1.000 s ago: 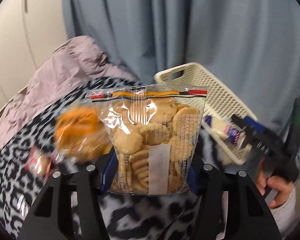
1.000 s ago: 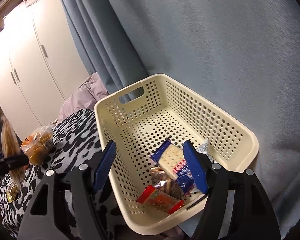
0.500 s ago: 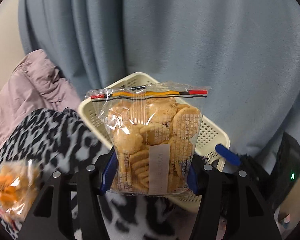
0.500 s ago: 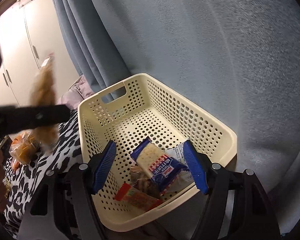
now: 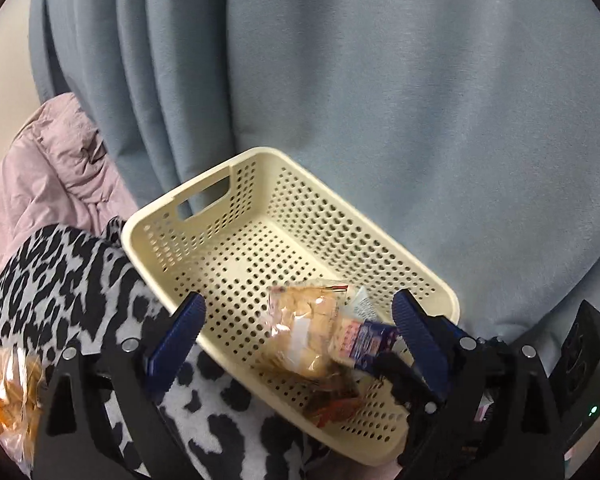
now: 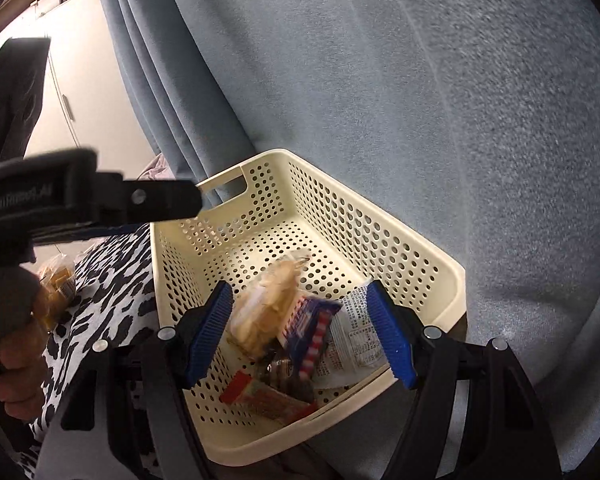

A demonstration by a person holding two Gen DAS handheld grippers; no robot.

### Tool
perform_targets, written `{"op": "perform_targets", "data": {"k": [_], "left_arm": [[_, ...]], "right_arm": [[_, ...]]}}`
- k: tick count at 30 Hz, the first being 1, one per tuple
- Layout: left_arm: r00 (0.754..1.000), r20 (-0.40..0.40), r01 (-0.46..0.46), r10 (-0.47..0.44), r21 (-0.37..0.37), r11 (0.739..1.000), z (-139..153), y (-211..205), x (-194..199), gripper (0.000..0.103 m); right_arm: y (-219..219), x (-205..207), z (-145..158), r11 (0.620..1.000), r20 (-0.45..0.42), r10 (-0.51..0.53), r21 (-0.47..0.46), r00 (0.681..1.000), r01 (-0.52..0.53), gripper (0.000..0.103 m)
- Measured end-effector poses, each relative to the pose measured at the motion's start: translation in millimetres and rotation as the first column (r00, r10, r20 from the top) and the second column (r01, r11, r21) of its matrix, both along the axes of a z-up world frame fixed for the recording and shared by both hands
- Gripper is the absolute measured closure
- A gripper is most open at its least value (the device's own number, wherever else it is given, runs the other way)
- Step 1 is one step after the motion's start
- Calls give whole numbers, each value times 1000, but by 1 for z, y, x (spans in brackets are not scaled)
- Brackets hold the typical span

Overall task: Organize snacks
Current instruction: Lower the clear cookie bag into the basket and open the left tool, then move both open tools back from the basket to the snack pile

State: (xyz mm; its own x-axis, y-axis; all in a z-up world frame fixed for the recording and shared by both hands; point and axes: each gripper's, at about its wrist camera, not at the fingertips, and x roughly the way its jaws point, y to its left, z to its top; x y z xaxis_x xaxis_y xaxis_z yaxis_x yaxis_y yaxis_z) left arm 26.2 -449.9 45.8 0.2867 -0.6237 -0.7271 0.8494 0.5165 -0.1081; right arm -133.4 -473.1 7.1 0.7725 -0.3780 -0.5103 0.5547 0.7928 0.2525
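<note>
Surface: a soft cover w/ black-and-white leopard print point(image 5: 80, 288), bed or sofa, can't tell which. On its right edge sits a cream perforated basket point(image 5: 260, 216), cut-out handle at the far end, pressed up against a blue-grey curtain point(image 5: 380, 100) that fills the background in both views. A pink quilted jacket or blanket point(image 5: 48, 172) is bunched at the far left of the cover, next to the curtain folds. Right wrist view shows white cupboard doors point(image 6: 80, 92) w/ slim handles beyond the curtain, upper left.

Left gripper point(image 5: 298, 344): jaws have just been opening, now spread wide, nothing pressed btw the blue pads. The cookie bag point(image 5: 304, 328) is free of them, blurred, lying in the basket's near end on top of the other snacks. Those are a blue/red/white striped packet point(image 6: 312, 328), a white wrapper w/ small print point(image 6: 356, 344) toward the near right corner, and a red-ended packet point(image 6: 268, 398) at the near edge. One dark item under the pile, too blurred to name.

Right gripper point(image 6: 300, 336): jaws apart, gripping nothing, held over the basket's near end. From its camera the left tool's black finger crosses above the basket's left rim, w/ the person's hand point(image 6: 20, 360) on its grip.

Another bag of orange snacks point(image 5: 8, 392) lies on the cover, near left, well apart from the basket.
</note>
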Motion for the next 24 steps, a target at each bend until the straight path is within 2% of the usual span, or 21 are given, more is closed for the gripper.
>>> {"op": "perform_targets", "data": {"k": [2, 5, 10, 20, 24], "left_arm": [[1000, -4, -16, 16, 7, 1000, 0, 5, 4, 9], [999, -13, -37, 37, 0, 999, 2, 13, 7, 9], [998, 0, -66, 66, -9, 998, 8, 29, 8, 8], [992, 48, -116, 118, -36, 993, 24, 68, 4, 8], [986, 75, -144, 146, -37, 989, 27, 85, 4, 8]], "right_arm": [[0, 1, 0, 1000, 4, 3, 4, 1000, -3, 31], [4, 2, 2, 1000, 9, 11, -1, 1000, -11, 23], [11, 1, 9, 1000, 21, 21, -12, 1000, -20, 18], [26, 7, 16, 998, 28, 53, -26, 998, -52, 17], [36, 12, 21, 996, 35, 74, -41, 997, -73, 12]]}}
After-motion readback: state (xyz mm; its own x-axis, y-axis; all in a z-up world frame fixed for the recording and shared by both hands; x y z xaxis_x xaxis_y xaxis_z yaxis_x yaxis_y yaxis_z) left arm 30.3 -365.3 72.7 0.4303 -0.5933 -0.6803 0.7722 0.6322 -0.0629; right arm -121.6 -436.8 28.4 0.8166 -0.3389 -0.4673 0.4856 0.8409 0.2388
